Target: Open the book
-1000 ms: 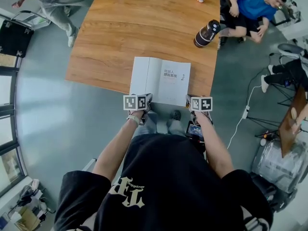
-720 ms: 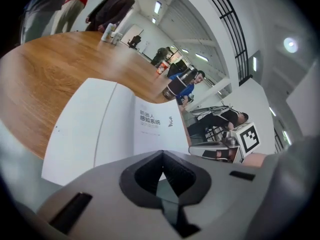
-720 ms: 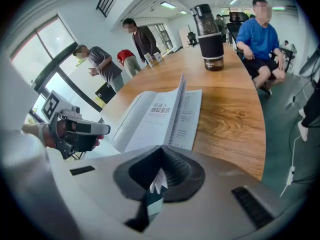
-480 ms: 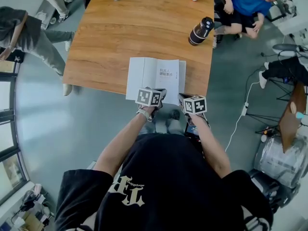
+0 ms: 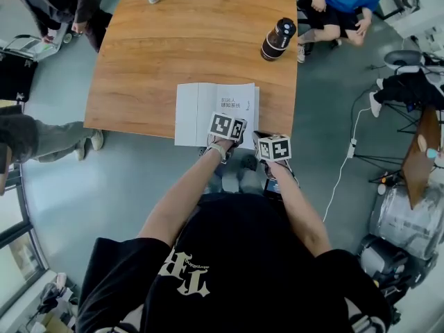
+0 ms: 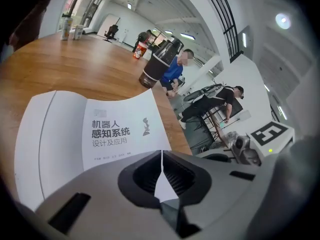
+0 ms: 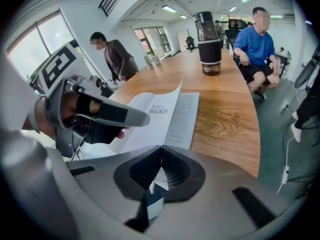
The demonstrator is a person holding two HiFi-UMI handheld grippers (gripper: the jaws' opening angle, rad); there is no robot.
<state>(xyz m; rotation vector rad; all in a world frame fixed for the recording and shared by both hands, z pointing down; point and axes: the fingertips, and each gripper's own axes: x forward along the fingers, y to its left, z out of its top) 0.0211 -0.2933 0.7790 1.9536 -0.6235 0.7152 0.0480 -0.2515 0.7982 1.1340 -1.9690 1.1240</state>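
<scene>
1. An open book [image 5: 198,113] lies at the 6 o'clock edge of a wooden table [image 5: 180,40].
2. The left tool [image 6: 161,151] is clamped on its lifted title page [image 6: 120,129].
3. The right tool [image 7: 161,146], jaws pressed together, sits at the book's 4 o'clock corner.

R gripper [image 7: 161,148] is low in the pic, jaws shut, tips touching. Just past them an open book [image 7: 172,116] lies on the wood table [image 7: 227,116], near its edge. One page curls up. L gripper [image 7: 134,118], w/ a hand on it, is over the book's left part. Far back a dark bottle [image 7: 209,44] stands up. Person in blue [image 7: 255,46] sits at pic right. Another person [image 7: 118,58] bends over at pic left.
</scene>
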